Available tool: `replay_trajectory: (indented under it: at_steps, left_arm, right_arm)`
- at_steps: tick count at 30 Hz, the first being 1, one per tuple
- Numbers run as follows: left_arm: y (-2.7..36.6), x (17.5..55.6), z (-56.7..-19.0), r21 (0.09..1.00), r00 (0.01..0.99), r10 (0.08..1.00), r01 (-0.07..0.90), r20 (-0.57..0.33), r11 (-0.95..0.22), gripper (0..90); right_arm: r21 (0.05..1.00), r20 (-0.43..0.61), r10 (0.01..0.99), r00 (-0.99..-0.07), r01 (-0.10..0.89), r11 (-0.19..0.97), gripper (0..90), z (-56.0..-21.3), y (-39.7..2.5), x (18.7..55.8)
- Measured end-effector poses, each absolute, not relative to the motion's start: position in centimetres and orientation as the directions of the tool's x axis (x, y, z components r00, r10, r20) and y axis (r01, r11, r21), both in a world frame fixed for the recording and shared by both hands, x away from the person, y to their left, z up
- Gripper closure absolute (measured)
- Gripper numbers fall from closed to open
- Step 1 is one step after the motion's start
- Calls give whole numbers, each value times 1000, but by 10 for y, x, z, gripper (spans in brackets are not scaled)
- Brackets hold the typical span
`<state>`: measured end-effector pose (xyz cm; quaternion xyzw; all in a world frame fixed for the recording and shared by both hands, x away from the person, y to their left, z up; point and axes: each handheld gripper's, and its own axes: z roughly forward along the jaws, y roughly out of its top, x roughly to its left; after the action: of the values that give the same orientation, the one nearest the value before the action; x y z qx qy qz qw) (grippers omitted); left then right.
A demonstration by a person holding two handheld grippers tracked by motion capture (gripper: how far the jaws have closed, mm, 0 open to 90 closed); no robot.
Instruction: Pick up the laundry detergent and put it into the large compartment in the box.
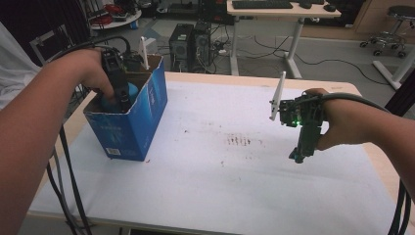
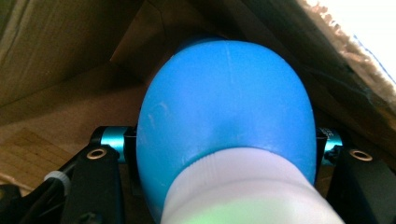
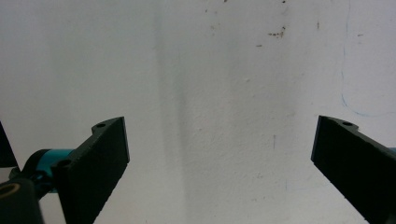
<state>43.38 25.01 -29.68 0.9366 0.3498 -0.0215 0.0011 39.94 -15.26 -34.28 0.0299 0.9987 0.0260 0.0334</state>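
One blue-and-white bottle point(image 2: 224, 121) sits clamped in the left gripper point(image 1: 117, 88), inside one blue cardboard box point(image 1: 142, 117) (table's left side). The right gripper point(image 3: 219, 158) hangs wide open, empty, above the table point(image 1: 244, 171).

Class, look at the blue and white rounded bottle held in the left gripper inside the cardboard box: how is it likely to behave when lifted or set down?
The bottle looks smooth and glossy, so it may slip between the jaws of the left gripper. Its rounded blue end suggests it would roll if laid down. The box walls would probably stop it.
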Motion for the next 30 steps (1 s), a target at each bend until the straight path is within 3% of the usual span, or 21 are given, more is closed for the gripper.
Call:
replay_trajectory:
  at_steps: [8, 14, 30]
  left_arm:
    - [251, 434, -295, 1, 744, 666, 667, -55, -745, 375]
    - [252, 433, -293, -7, 722, 690, 690, -54, -724, 314]
    - [255, 427, -272, 6, 723, 690, 690, -42, -723, 290]
  right_arm:
    - [55, -67, 61, -996, 58, 997, 32, -342, -153, 400]
    - [55, -66, 62, -996, 58, 997, 32, -343, -153, 400]
    - [62, -71, 66, -995, 61, 996, 32, -342, -153, 400]
